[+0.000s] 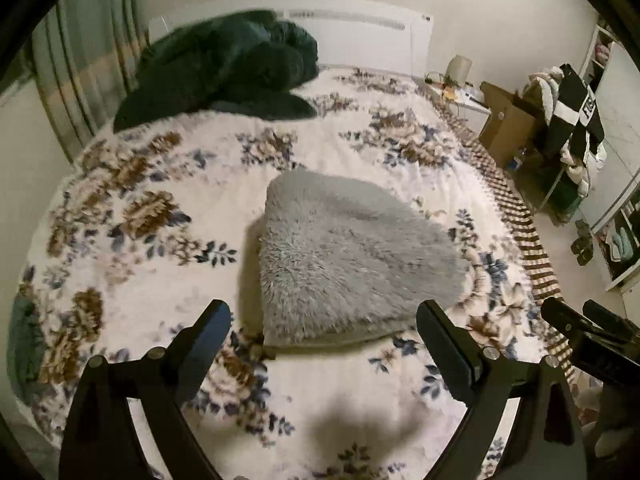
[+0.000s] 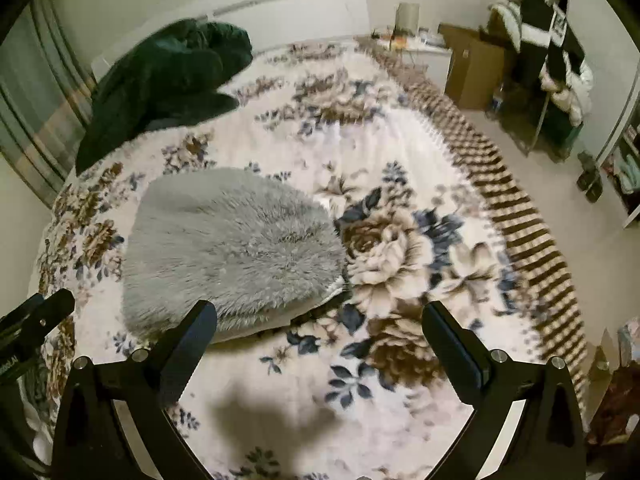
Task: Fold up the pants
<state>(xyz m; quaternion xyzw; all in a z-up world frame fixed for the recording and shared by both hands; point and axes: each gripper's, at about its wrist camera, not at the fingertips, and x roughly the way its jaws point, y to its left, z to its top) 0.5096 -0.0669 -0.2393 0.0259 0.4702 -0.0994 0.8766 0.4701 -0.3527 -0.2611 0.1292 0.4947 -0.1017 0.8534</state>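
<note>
- Left wrist view: the left gripper [image 1: 324, 332] fills the bottom of the frame, its two black fingers spread wide with nothing between them; it hangs above the bed and touches no cloth.
- The grey fluffy pants [image 1: 352, 256] lie folded into a compact bundle at the centre of the frame, resting on the floral blanket [image 1: 168, 184], just beyond the gap between the fingers.
- A dark green blanket [image 1: 224, 68] is heaped in the upper left, against the white headboard [image 1: 360, 36].
- At the lower right edge the tip of the right gripper [image 1: 576, 324] pokes in; from here its jaws cannot be judged.
- In the upper right stand a cardboard box [image 1: 508, 124] and a rack piled with clothes [image 1: 568, 120].
- Right wrist view: the right gripper [image 2: 320, 336] spans the bottom of the frame, its jaws wide apart and empty, held above the bed.
- The pants [image 2: 232, 248] sit left of centre on the blanket [image 2: 400, 248], their near edge just past the left finger; no pad touches them.
- A dark blurred shadow [image 2: 276, 416] falls on the blanket between the fingers, low in the frame.
- The dark green blanket [image 2: 168, 80] lies in the upper left; the left gripper's tip [image 2: 36, 324] shows at the left edge.
- The cardboard box [image 2: 472, 68] and clothes rack [image 2: 552, 64] stand in the upper right.
</note>
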